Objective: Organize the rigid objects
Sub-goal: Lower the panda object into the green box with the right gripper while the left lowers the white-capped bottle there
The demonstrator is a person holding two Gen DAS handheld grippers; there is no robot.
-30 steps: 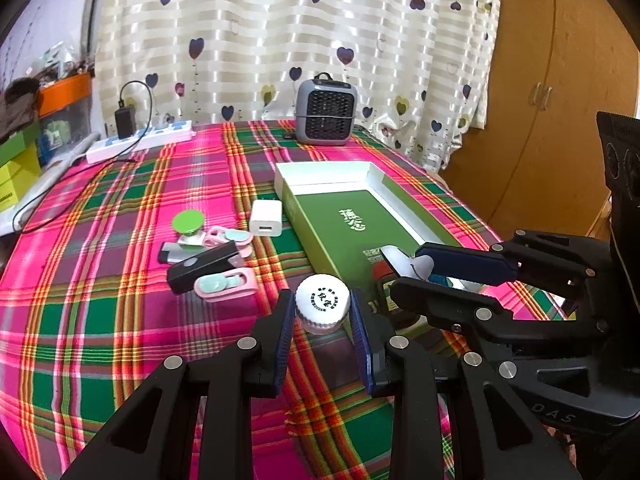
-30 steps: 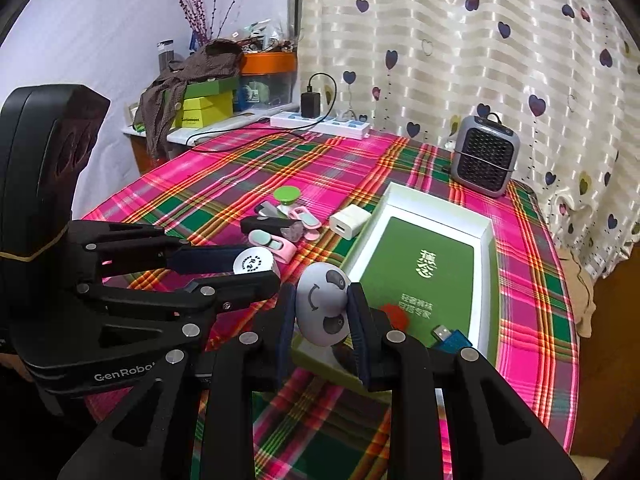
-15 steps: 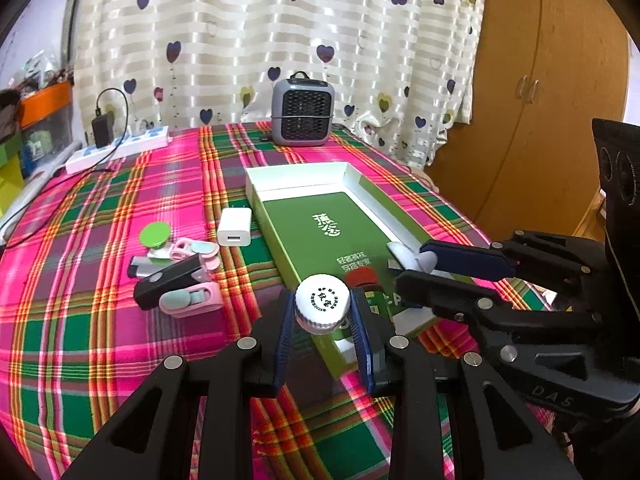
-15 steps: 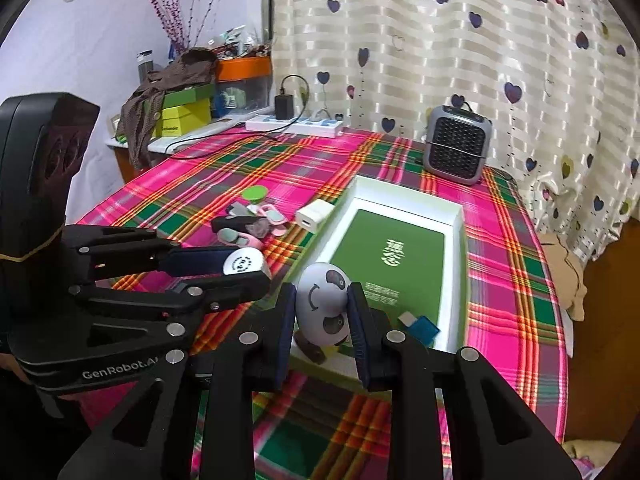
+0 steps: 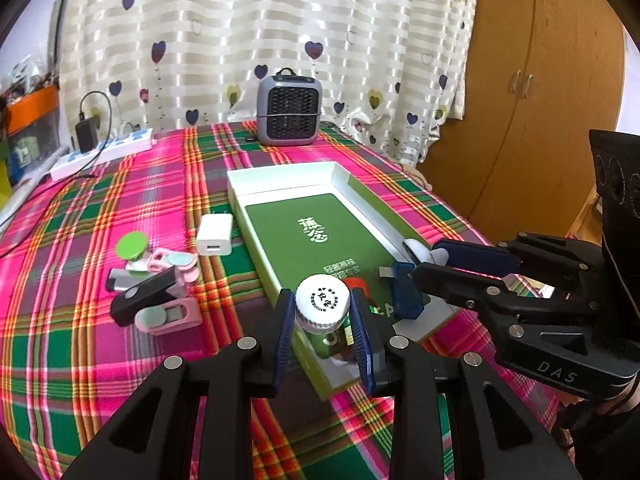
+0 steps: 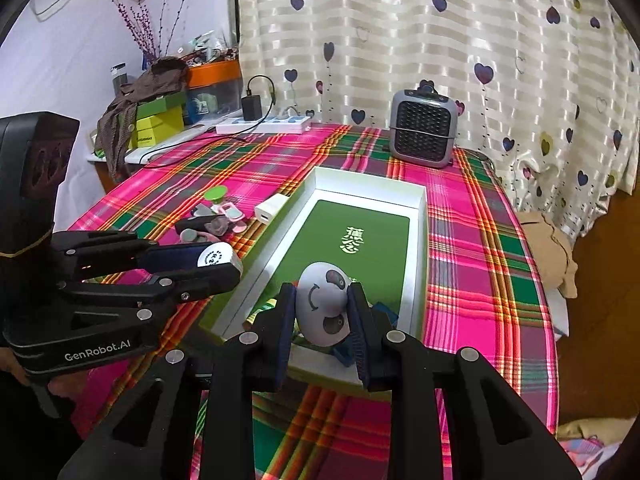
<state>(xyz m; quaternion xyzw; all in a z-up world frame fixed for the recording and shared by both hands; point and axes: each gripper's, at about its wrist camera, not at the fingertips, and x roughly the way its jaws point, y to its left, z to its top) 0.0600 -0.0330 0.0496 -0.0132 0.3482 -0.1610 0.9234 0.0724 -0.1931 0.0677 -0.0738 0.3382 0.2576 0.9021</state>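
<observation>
Our left claw (image 5: 322, 312) is gripping a white-capped bottle (image 5: 322, 300) over the box's (image 5: 280, 168) near corner, while our right claw (image 6: 323, 312) is clamping a panda toy (image 6: 322, 304) above the same end. Released together, they're risking collision or toppling.

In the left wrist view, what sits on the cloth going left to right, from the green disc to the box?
Green disc → white charger → green box.
</observation>
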